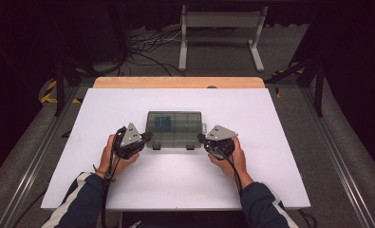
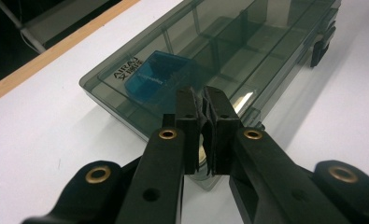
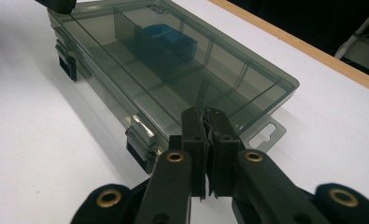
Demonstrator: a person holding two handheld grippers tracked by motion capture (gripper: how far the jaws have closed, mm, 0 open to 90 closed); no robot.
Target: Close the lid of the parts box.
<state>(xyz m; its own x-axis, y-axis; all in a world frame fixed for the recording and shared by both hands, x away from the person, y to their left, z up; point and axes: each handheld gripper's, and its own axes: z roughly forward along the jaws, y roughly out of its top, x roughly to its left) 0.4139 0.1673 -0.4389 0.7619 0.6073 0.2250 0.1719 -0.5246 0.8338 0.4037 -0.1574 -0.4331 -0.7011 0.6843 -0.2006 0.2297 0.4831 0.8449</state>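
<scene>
A smoky transparent compartment box lies shut in the middle of the white table, with a blue item in its far left compartment. My left gripper is shut at the box's near left corner, its jaws pressed together over the lid's edge. At the right end my right gripper is also shut, its tips just above the lid beside the hang tab. The blue item shows through the lid. Two black latches sit on the front wall.
A wooden strip borders the table's far edge. Beyond it on the floor stand a white metal frame and loose cables. Bare white tabletop lies around the box on every side.
</scene>
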